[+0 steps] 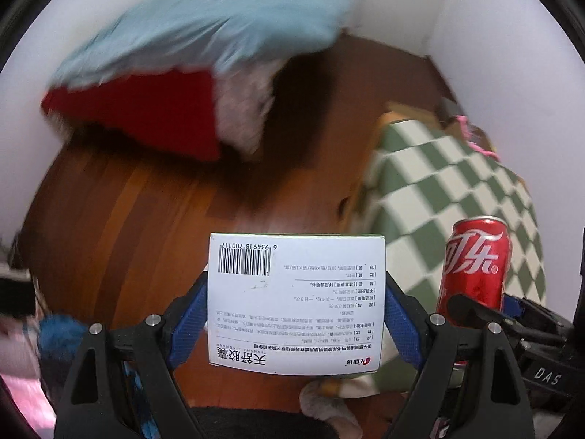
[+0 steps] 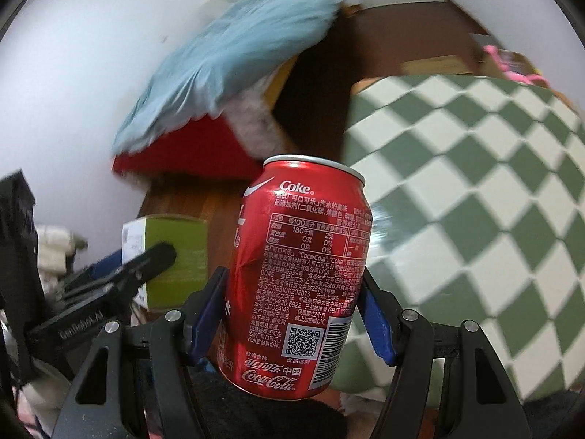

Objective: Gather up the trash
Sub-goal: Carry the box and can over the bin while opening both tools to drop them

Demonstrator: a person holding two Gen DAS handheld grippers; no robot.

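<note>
Left gripper [image 1: 296,311] clamped on white medicine box [image 1: 296,303], held above wooden floor [image 1: 146,219]. Right gripper [image 2: 292,307] clamped on red Coke can [image 2: 303,278], beside green-checked cloth [image 2: 475,183]. Background blurred.

We have two wrist fisheyes, each looking forward along its own fingers. Left view: the left gripper [image 1: 296,311] fills the bottom edge, with the medicine box [image 1: 296,303] very near the lens and the wooden floor [image 1: 146,201] beyond and below. Right view: same layout, the right gripper [image 2: 292,314] with the Coke can [image 2: 303,278] close up. Both face roughly the same way and share the blue cushion [image 1: 204,33], checkered cloth [image 2: 475,183] and white wall [image 2: 73,55]. Each also catches the other's load at its inner edge
</note>
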